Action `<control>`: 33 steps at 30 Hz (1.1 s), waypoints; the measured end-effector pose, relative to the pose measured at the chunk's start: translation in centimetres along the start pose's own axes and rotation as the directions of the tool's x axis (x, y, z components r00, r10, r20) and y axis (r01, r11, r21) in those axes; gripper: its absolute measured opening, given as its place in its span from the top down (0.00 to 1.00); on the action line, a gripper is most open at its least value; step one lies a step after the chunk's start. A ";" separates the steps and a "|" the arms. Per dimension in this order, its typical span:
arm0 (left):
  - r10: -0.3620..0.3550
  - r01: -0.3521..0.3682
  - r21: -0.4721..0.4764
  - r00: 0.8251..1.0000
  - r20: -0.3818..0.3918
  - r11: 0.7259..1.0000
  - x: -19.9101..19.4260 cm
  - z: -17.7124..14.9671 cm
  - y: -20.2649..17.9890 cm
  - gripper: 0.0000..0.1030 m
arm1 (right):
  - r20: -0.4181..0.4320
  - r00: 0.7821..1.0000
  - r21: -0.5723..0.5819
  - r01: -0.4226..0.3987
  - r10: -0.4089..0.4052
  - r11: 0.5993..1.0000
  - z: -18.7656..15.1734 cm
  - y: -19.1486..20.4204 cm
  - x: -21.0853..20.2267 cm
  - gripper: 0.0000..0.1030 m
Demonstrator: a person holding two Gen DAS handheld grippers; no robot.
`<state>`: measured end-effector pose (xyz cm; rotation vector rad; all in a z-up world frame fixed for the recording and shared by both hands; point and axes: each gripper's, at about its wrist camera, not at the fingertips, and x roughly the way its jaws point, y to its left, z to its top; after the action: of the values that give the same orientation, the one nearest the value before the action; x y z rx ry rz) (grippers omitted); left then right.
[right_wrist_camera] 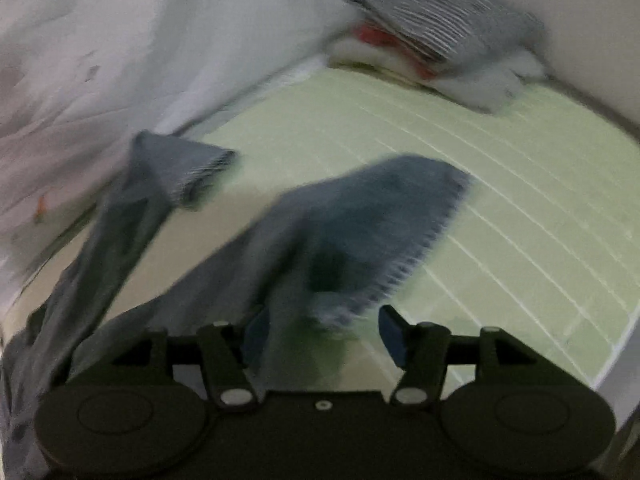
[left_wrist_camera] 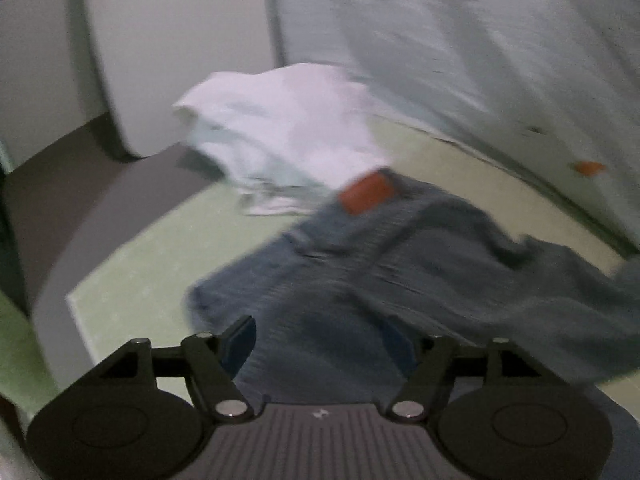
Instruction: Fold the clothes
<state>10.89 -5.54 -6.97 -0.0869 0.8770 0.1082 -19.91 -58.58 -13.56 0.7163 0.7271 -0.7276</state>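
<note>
On the pale green bed [left_wrist_camera: 132,280] before us lies a pair of blue jeans [left_wrist_camera: 400,272], crumpled and spread across the sheet, with an orange-brown patch [left_wrist_camera: 366,192] at the waistband showing in the left wrist view. Our left tool [left_wrist_camera: 318,344] hangs just above the denim with its fingers set wide apart; cloth fills the gap between them, but with the blur we cannot tell whether either finger touches it. Beyond the jeans sits a heap of white clothes [left_wrist_camera: 280,136], near the bed's far edge and beside a pale curtain [left_wrist_camera: 500,60] dotted with small orange marks.

From the right wrist view, our right tool [right_wrist_camera: 320,332] also stands wide. One frayed leg end [right_wrist_camera: 380,220] of the jeans rises up between its fingers, and the left finger [right_wrist_camera: 256,332] sits against or under the fabric, while the right finger [right_wrist_camera: 392,332] is clear of it. The other leg end [right_wrist_camera: 184,168] lies further off to the left, close to the curtain. At the far corner of the bed rests a stack of folded clothes [right_wrist_camera: 440,36], striped grey on top, red and white beneath. Both views are smeared by motion, so fine detail is lost.
</note>
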 end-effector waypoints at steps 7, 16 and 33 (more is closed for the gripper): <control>-0.093 0.091 0.149 0.996 0.008 0.985 -3.1 -3.4 -6.1 0.24 | -0.043 0.996 0.140 -0.068 0.074 0.988 0.0 -3.0 3.6 0.47; -0.166 0.154 0.311 0.986 0.011 0.938 -7.9 -8.4 -11.4 0.24 | -0.088 0.989 -0.045 -0.126 0.121 0.991 1.5 -2.2 7.2 0.80; -0.124 0.127 0.259 0.992 -0.031 0.957 -13.3 -17.1 -15.9 0.23 | 0.145 0.980 -0.253 0.170 -0.137 0.952 9.5 -13.7 2.4 0.57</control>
<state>-8.53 -24.11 -7.12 0.1030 0.8907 -0.1274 -26.22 -74.19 -14.54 0.3691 0.7526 -0.7923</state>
